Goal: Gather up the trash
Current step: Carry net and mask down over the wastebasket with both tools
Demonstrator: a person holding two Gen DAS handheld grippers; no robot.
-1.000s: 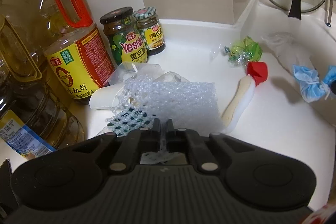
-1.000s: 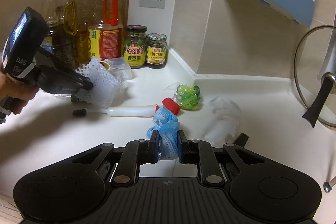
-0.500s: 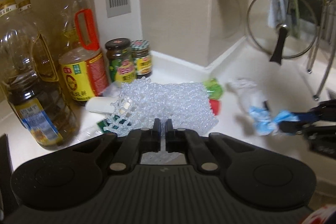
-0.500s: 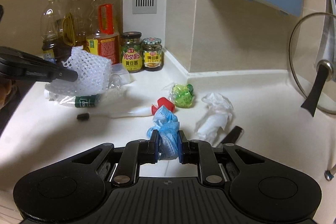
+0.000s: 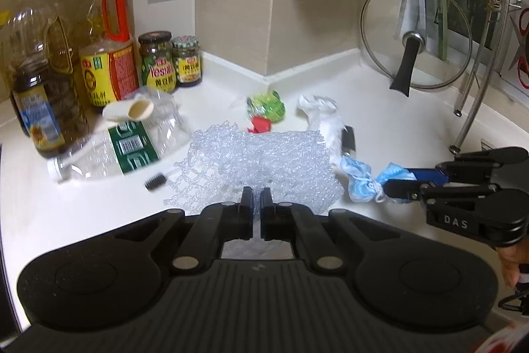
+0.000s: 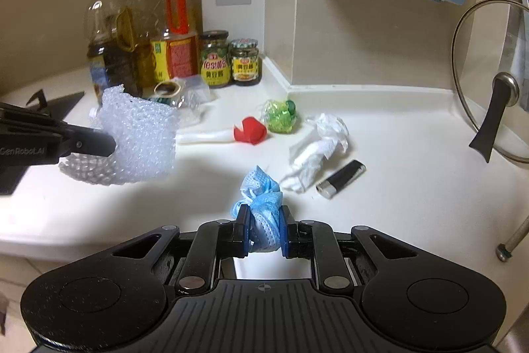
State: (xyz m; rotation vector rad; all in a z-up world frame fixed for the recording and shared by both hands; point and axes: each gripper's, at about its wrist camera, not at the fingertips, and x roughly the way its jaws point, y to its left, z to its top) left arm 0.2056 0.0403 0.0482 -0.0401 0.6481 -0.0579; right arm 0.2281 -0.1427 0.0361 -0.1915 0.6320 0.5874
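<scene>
My left gripper [image 5: 254, 202] is shut on a sheet of clear bubble wrap [image 5: 264, 164], which hangs above the white counter [image 5: 413, 121]. From the right wrist view the same bubble wrap [image 6: 139, 141] dangles from the left gripper [image 6: 110, 144] at the left. My right gripper [image 6: 263, 230] is shut on a crumpled blue face mask [image 6: 261, 197]; the left wrist view shows the mask [image 5: 360, 177] held off the counter. Still lying on the counter [image 6: 396, 154] are a green wrapper [image 6: 281, 116], crumpled white tissue [image 6: 317, 148], a black lighter [image 6: 342, 177] and a red-capped white brush [image 6: 231, 133].
Oil bottles [image 5: 43, 95] and two sauce jars [image 5: 172, 62] line the back left wall. An empty clear water bottle [image 5: 115, 148] lies on its side beside them. A glass pot lid [image 5: 416, 38] leans at the back right, near a metal rack leg [image 5: 469, 108].
Both grippers have drawn back from the wall with their loads. The bubble wrap has lifted off the counter, uncovering the water bottle. The right gripper with the mask has come into the left wrist view.
</scene>
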